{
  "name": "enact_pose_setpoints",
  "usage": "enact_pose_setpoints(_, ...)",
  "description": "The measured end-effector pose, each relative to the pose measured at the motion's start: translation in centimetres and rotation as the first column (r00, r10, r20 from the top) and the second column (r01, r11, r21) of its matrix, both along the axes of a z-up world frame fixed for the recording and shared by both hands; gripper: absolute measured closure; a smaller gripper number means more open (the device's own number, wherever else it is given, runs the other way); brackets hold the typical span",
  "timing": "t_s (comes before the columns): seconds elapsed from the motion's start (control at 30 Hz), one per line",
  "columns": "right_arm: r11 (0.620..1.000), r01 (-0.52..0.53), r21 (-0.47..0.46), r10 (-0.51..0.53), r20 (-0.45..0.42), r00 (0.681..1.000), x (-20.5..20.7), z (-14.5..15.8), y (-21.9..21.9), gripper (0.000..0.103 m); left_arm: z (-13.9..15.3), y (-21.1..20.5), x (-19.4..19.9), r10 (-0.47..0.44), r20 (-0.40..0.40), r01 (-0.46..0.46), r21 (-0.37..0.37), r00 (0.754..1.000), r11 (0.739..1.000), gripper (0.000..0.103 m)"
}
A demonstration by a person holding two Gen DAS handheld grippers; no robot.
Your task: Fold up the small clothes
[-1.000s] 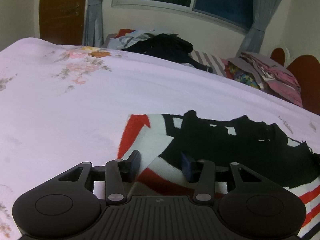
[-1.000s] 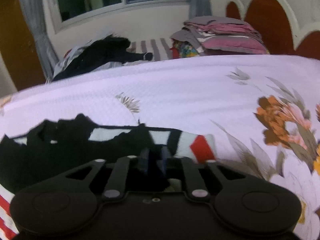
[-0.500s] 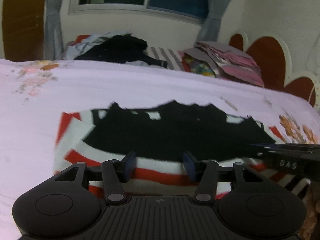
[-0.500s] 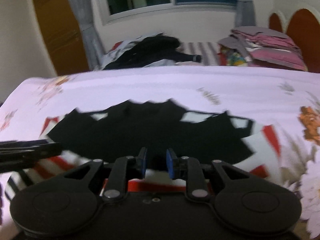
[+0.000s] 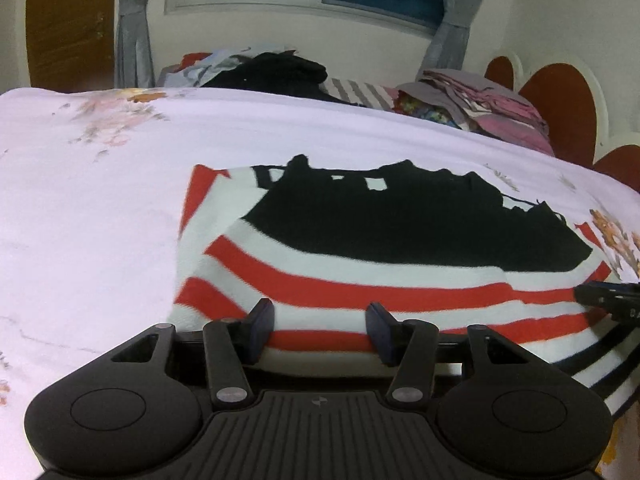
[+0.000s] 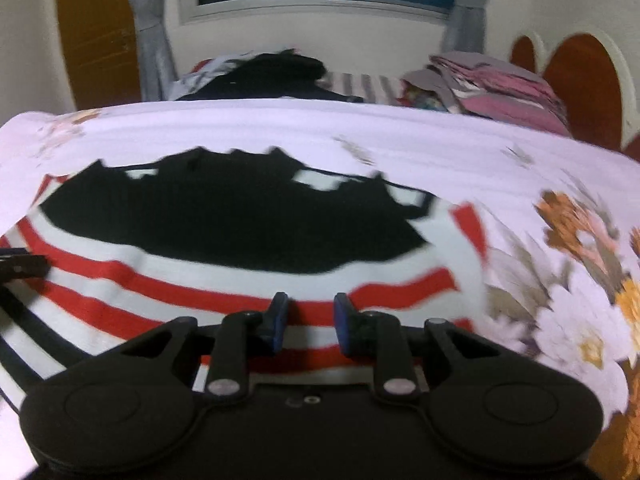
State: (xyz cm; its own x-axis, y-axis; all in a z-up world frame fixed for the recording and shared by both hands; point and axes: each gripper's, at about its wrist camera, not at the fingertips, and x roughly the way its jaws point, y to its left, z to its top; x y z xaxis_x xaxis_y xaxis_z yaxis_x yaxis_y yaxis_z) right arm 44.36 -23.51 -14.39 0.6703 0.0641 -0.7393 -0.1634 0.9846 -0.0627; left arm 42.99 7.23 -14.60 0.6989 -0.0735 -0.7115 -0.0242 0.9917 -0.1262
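A small knit garment (image 5: 360,264) with red, white and black stripes and a large black panel lies flat on the pink floral bedspread (image 5: 100,208). It also shows in the right wrist view (image 6: 248,272). My left gripper (image 5: 320,326) is open and empty over the garment's near left edge. My right gripper (image 6: 308,322) is open and empty over the garment's near right part. Each gripper's tip shows at the edge of the other's view.
A heap of unfolded clothes (image 5: 272,70) lies at the far edge of the bed. A stack of folded clothes (image 5: 480,100) sits by the red headboard (image 5: 560,108) at the right. A window and curtains are behind.
Both grippers have drawn back toward the near edge of the garment. The right gripper was shut a second ago and has opened. The garment now lies spread flat.
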Motion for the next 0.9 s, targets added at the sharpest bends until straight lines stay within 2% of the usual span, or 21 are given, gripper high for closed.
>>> enact_pose_setpoints(0.13,0.999,0.032,0.026,-0.032,-0.012,0.999,-0.2,0.2,-0.4,0.079,0.2,-0.3,-0.1,0.026,-0.011,-0.026,-0.004,1.0,1.0,0.05)
enact_pose_setpoints(0.23,0.998,0.016,0.062,-0.016,-0.006,1.0,-1.1,0.8,0.3,0.073,0.8,-0.8,-0.3,0.048,-0.018,-0.048,0.002,0.999,0.999,0.05)
enact_pose_setpoints(0.33,0.994,0.003,0.111,-0.003,0.002,1.0,-1.9,1.6,1.3,0.072,1.4,-1.5,-0.6,0.039,-0.027,-0.039,-0.017,0.999,0.999,0.049)
enact_pose_setpoints(0.5,0.985,-0.051,0.163,0.05,0.012,0.999,-3.0,2.6,4.0,0.068,2.2,-3.3,-1.4,0.01,-0.014,-0.01,-0.029,1.0,1.0,0.037)
enact_pose_setpoints(0.7,0.982,-0.093,0.165,0.093,0.006,0.996,-3.7,2.5,6.5,0.068,1.7,-4.6,-1.8,-0.024,-0.034,0.024,0.005,0.999,1.0,0.036)
enact_pose_setpoints(0.9,0.992,-0.038,0.122,0.042,-0.031,0.999,-4.2,1.2,5.2,0.068,0.8,-3.8,-2.5,-0.025,-0.032,0.026,0.025,0.999,0.999,0.032)
